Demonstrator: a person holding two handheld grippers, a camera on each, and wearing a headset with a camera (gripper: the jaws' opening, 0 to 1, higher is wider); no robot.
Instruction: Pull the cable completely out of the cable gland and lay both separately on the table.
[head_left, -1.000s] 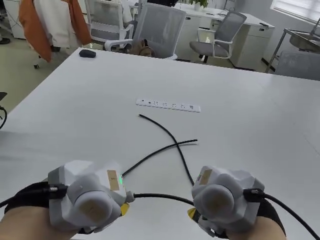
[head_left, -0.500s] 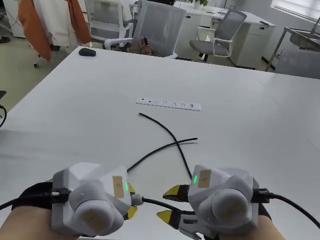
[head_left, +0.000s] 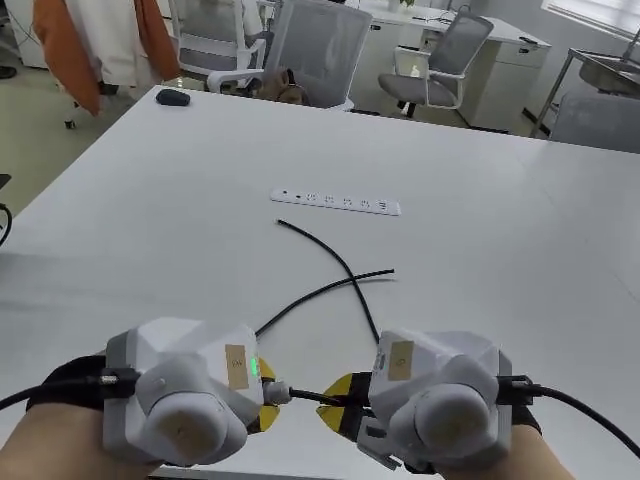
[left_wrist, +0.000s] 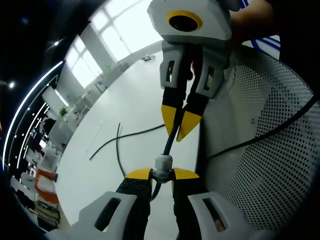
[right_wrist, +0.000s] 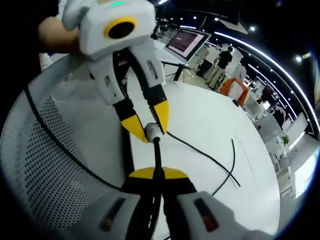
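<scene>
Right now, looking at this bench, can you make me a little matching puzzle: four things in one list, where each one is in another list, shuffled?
Things:
1. cable gland
2. power strip
3. mouse
4. cable leaving the gland

Places:
A. near the far left corner of the table
B. pinched in the right gripper
C. clamped in the left gripper
D. lying flat beyond the loose black cables

Pairs: 1-C, 2-D, 3-A, 4-B.
</scene>
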